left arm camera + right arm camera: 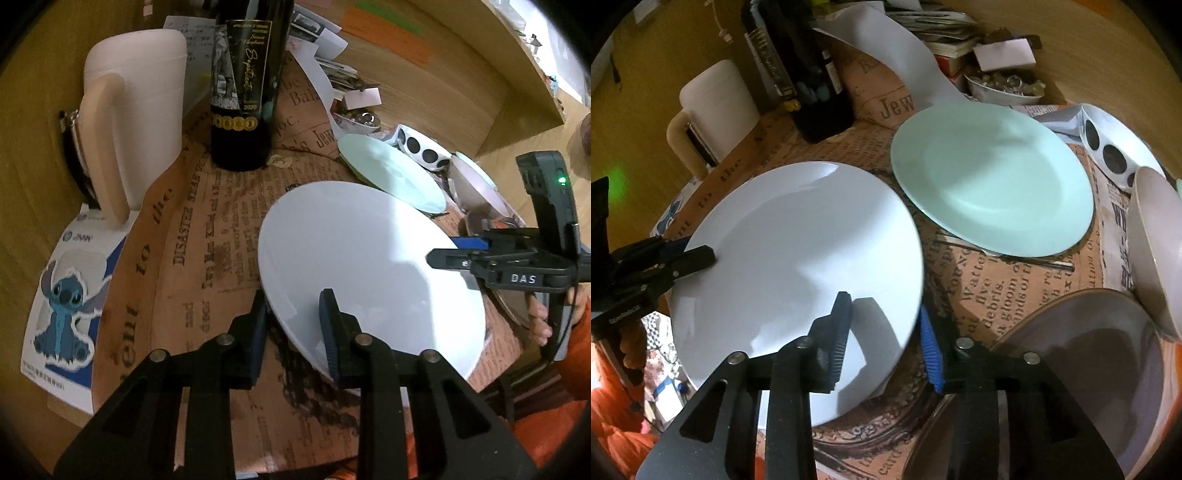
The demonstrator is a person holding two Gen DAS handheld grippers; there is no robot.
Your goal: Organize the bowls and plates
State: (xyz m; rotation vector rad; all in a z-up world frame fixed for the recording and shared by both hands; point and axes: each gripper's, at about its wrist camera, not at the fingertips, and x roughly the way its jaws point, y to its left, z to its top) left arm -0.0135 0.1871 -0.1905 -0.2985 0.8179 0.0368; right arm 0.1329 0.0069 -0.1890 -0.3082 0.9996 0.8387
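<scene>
Two plates [798, 266] [993, 181], crowded by bottle [812, 74] and mug [716, 107].

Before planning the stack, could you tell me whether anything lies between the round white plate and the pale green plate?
Nothing visible does: only a strip of newspaper-print tablecloth separates the round white plate from the pale green plate.

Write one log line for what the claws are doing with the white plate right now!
white plate | left claw shut on its rim | right claw open around rim | green plate on cloth
</scene>
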